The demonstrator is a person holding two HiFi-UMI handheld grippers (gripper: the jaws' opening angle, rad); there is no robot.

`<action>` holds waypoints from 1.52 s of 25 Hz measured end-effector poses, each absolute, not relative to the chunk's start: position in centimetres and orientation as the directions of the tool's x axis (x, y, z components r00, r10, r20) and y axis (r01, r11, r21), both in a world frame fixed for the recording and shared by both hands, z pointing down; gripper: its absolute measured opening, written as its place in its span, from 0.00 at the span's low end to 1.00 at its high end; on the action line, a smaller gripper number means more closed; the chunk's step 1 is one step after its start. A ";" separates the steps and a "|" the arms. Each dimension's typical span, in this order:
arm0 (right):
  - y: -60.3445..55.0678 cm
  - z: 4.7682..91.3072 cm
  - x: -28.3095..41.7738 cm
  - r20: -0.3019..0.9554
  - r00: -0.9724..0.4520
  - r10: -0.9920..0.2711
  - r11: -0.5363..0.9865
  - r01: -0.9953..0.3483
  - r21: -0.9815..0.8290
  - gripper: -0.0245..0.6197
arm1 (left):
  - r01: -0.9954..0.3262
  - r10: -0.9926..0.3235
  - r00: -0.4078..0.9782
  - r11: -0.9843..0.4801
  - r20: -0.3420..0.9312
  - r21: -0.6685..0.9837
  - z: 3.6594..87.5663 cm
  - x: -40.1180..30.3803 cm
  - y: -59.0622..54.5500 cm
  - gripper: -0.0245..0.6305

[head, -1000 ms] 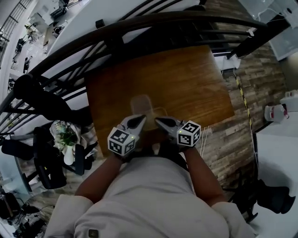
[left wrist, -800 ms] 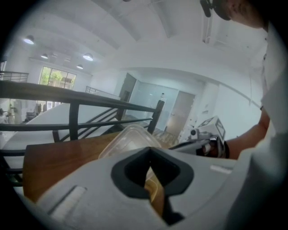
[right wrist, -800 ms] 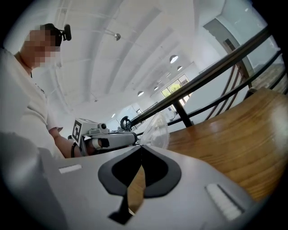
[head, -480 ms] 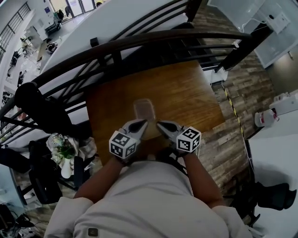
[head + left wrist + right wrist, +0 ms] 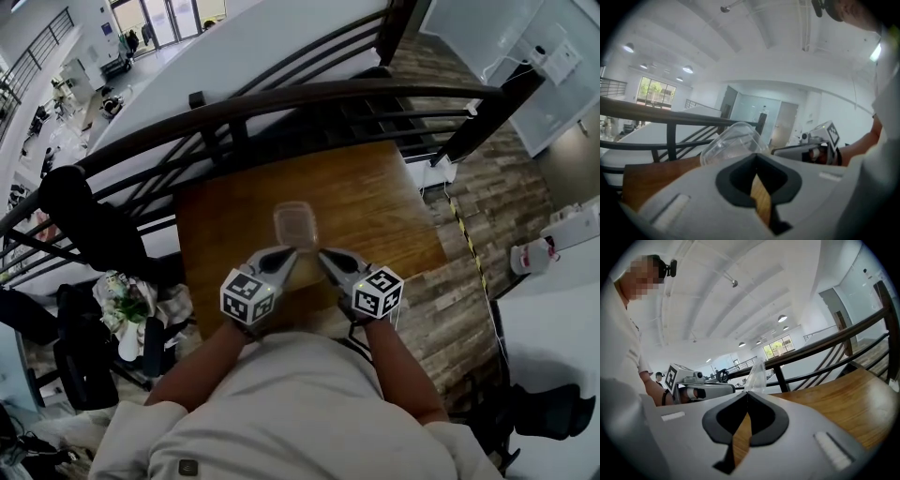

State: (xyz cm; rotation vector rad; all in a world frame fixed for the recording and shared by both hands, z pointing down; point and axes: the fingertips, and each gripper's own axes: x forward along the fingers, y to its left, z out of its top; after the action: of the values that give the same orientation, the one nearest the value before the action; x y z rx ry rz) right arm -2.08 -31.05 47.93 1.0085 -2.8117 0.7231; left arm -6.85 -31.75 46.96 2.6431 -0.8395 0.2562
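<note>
Over the wooden table (image 5: 375,197) a clear box (image 5: 293,223) is held, tilted, just ahead of both tongs, its long side pointing away. Its near rim is pinched by the closed left tongs (image 5: 284,253) and right tongs (image 5: 323,254), both equally near.

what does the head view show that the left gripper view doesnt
Only the head view: the person's shirt, the plant and the patterned floor.

Only the left gripper view: the ceiling lights, and the left gripper up close, jaw tips together.

Both: the wooden table, the clear container just past the jaw tips, the black railing and the right gripper.
</note>
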 end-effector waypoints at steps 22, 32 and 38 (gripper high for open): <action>-19.9 45.0 6.8 0.208 -0.796 -0.569 0.746 -0.606 -0.276 0.05 | -0.721 -0.665 0.692 -0.661 0.283 0.210 44.9 1.0 -19.6 0.04; -11.8 44.4 9.4 0.181 -0.822 -0.540 0.779 -0.570 -0.261 0.05 | -0.754 -0.710 0.657 -0.626 0.254 0.200 44.0 3.1 -11.4 0.04; -9.0 44.2 9.2 0.181 -0.832 -0.524 0.793 -0.554 -0.253 0.05 | -0.768 -0.726 0.640 -0.612 0.250 0.191 43.9 2.8 -8.4 0.04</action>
State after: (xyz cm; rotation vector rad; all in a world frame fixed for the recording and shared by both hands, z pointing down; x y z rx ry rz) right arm 9.23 -9.03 44.17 0.8673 -2.8782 0.4536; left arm 2.78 -8.36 43.86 2.5833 -1.2058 0.2127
